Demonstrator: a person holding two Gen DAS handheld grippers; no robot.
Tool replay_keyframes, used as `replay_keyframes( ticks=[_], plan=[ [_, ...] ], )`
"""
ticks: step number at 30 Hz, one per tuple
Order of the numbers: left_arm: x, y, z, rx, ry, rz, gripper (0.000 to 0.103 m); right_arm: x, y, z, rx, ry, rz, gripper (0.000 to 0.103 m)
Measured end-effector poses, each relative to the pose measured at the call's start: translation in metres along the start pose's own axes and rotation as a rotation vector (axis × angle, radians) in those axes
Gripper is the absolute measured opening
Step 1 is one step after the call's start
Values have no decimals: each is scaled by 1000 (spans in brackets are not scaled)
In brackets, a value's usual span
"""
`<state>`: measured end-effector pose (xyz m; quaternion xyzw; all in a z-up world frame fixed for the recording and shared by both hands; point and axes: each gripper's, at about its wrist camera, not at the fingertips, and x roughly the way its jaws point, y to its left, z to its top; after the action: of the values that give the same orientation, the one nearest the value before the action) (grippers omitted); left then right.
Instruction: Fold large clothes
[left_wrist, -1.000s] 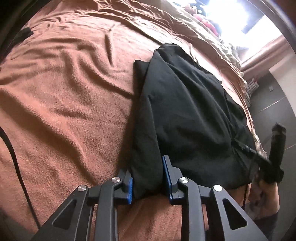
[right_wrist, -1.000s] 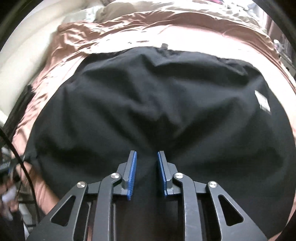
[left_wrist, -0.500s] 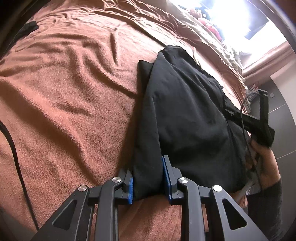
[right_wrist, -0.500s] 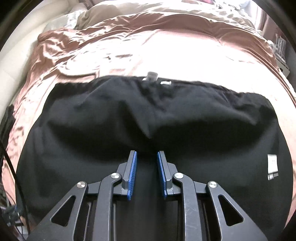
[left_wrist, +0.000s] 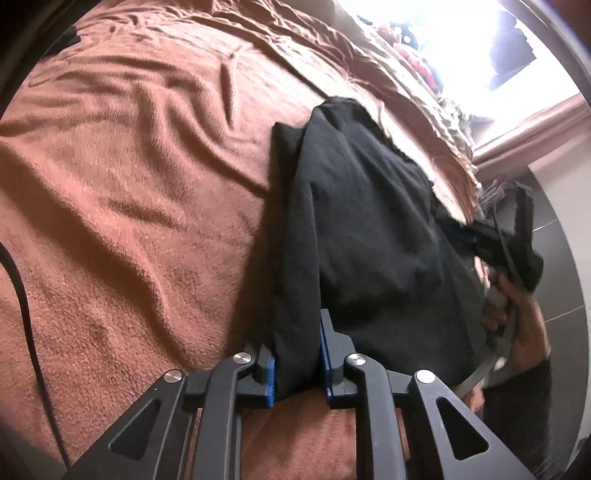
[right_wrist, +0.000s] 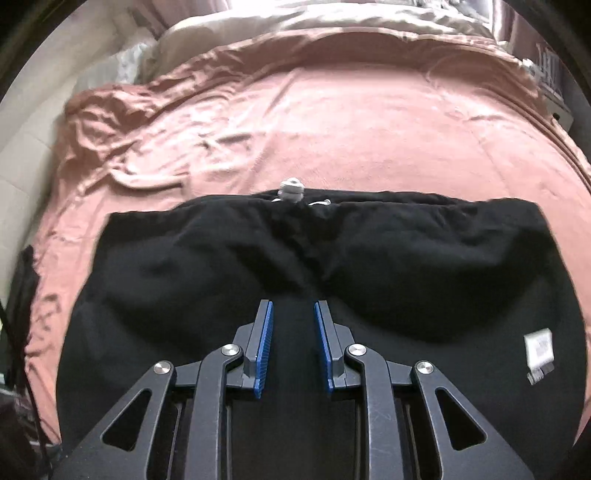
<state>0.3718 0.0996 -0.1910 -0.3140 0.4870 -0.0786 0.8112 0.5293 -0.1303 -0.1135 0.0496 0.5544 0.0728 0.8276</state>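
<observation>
The black garment (left_wrist: 369, 236) lies on the bed (left_wrist: 129, 184), on its brown blanket, and fills the centre and right of the left wrist view. Its long axis runs from the left tongs (left_wrist: 295, 363) at the lower centre up toward the upper right of the frame. A near edge of the garment sits between the blue pads of the left tongs, which have just been closing and now grasp that fold. In the right wrist view the garment (right_wrist: 406, 266) spreads across the lower half of the frame, its far edge lying as a nearly straight band across the middle. A small pale toggle (right_wrist: 291, 189) shows at the centre of that edge and a white label (right_wrist: 539, 347) at the lower right. The right tongs (right_wrist: 293, 349) sit at the lower centre with black cloth between the pads, clenched on it. The coming fold most likely depends on both grips carrying the near edge along the long axis toward the far edge. The right tongs (left_wrist: 491, 240) also show at the right edge of the left wrist view, held by a hand (left_wrist: 517, 317).
</observation>
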Motion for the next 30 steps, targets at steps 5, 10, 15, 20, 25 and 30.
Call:
replay_keyframes(
  ticks=[5, 10, 15, 20, 25, 30],
  plan=[
    [-22, -19, 4, 33, -57, -64, 15, -40, -8, -40, -2, -25, 88, 20],
    [-47, -50, 10, 89, -103, -124, 14, -69, -27, -74, 34, -41, 176, 20],
    [-64, -91, 14, 162, -133, -157, 13, -84, -42, -115, 77, -53, 261, 20],
    [-75, -135, 17, 242, -146, -190, 13, -75, -48, -157, 104, -50, 308, 20],
    [-73, -173, 11, 315, -135, -209, 12, -47, -63, -179, 196, 4, 359, 19],
    [-72, -217, 5, 390, -136, -233, 12, -61, -88, -184, 240, -38, 415, 19]
  ],
)
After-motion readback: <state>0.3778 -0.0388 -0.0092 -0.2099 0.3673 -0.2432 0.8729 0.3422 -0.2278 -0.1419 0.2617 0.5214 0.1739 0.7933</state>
